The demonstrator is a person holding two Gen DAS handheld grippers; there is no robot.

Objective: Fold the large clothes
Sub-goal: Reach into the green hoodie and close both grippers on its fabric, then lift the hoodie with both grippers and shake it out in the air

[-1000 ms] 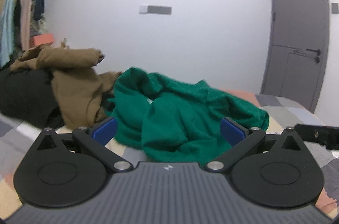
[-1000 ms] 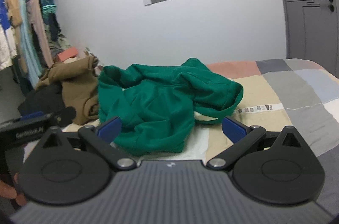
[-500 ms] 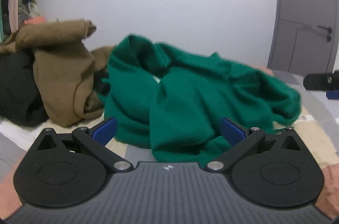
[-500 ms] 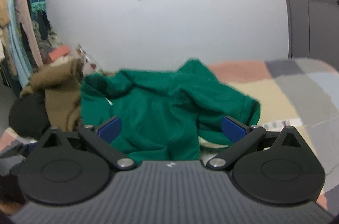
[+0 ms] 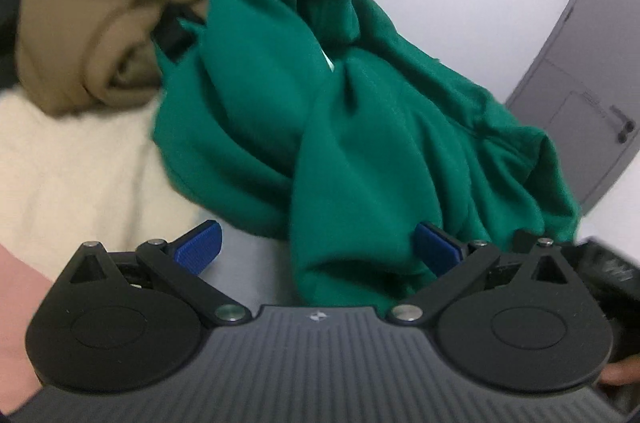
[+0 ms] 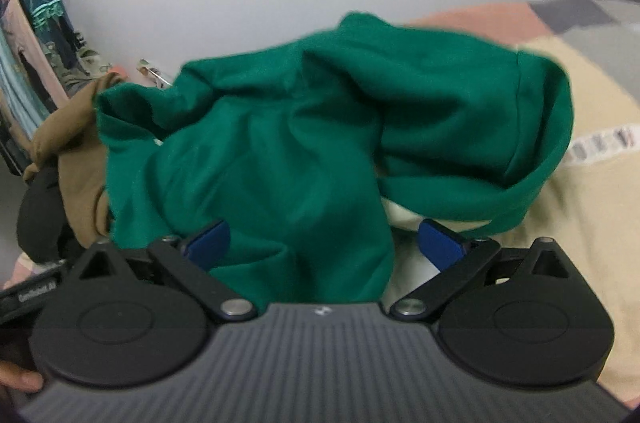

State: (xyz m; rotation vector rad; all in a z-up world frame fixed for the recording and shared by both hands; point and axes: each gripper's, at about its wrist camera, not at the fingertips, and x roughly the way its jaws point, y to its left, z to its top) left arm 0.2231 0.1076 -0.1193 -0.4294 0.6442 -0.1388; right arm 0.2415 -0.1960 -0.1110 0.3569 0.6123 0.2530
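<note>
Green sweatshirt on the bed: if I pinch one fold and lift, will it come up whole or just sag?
The green sweatshirt lies crumpled in deep soft folds, so it will probably drape and sag from one pinch. The cloth looks thick, so likely weighty for a garment. The brown garment touches its side and may drag along.

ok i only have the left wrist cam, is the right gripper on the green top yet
Observer: Not gripping. The right gripper has wide jaws that are closing, with a fold of the green top between them and the pads not pressing on it.
Operator: whats past the top on its far right
Observer: Its hem lies on a beige patch of the bedspread, next to a white printed strip.
Operator: anything under that hem
Observer: A pale layer shows beneath it, near the gripper's right pad. I cannot tell what it is.
</note>
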